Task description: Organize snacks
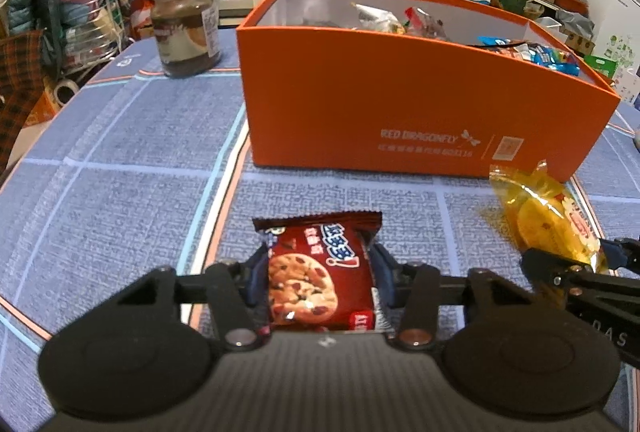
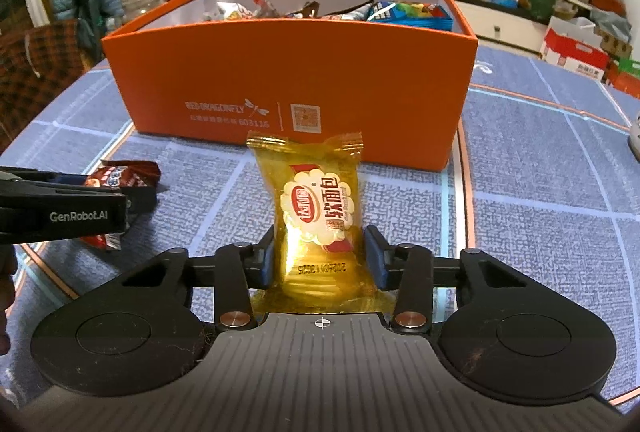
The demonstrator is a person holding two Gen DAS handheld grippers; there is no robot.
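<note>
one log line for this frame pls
left claw: shut on cookie pack | right claw: shut on yellow bread pack | orange box: open

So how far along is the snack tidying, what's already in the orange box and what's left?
Done: the orange box already holds a pile of wrapped snacks. In hand: the left gripper is shut on the cookie packet, the right gripper on the yellow bread packet. Left: both go into the box; no other loose snacks show.

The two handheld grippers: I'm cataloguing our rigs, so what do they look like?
Both the left gripper and right gripper are matte black, with blue finger pads, silver pivot pins and round side discs. The left one carries white "GenRobot.AI" lettering.
</note>
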